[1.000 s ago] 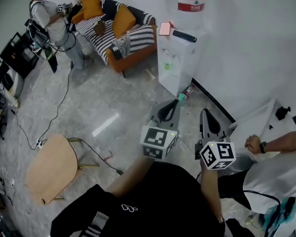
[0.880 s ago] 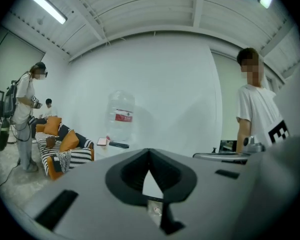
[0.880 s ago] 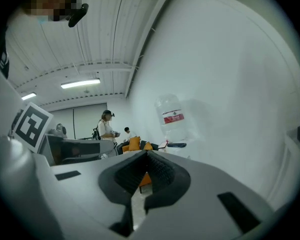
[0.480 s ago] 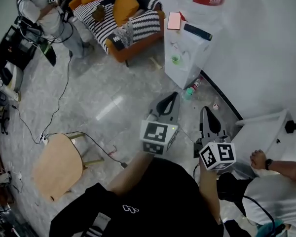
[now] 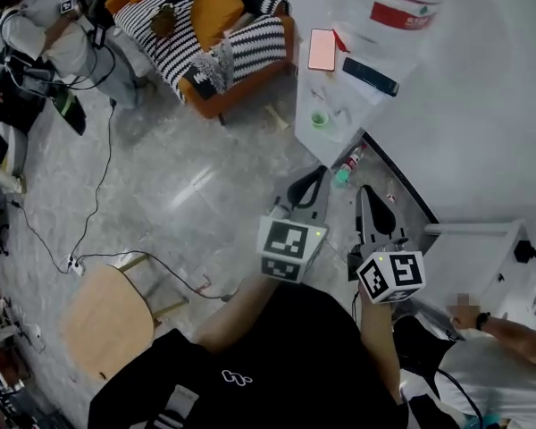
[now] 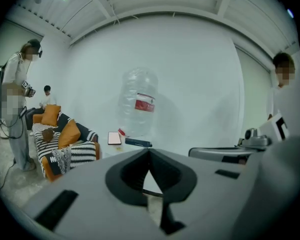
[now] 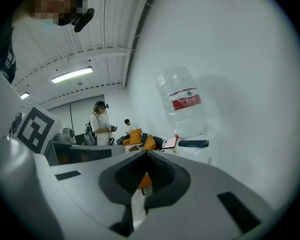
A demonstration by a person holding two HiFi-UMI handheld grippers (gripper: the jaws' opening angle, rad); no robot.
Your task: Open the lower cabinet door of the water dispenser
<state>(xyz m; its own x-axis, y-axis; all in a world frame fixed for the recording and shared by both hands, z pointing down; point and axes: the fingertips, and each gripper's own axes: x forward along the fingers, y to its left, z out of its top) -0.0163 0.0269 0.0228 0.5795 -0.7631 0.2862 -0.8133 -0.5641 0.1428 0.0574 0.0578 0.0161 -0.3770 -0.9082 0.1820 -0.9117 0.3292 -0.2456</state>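
Against a white wall (image 5: 482, 105) the water dispenser (image 5: 339, 114) stands ahead, lower door (image 5: 314, 153) untouched; left gripper (image 5: 313, 179) and right gripper (image 5: 368, 197), jaws closed on nothing, point at it, apparently lining up an approach

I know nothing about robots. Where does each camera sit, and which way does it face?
Head view: on the person's head, looking steeply down at floor, left gripper and right gripper; black shirt shows.
Left gripper view: on that gripper, facing the water bottle over its shut fingers.
Right gripper view: likewise, over its own shut fingers.
All share the water bottle and sofa.
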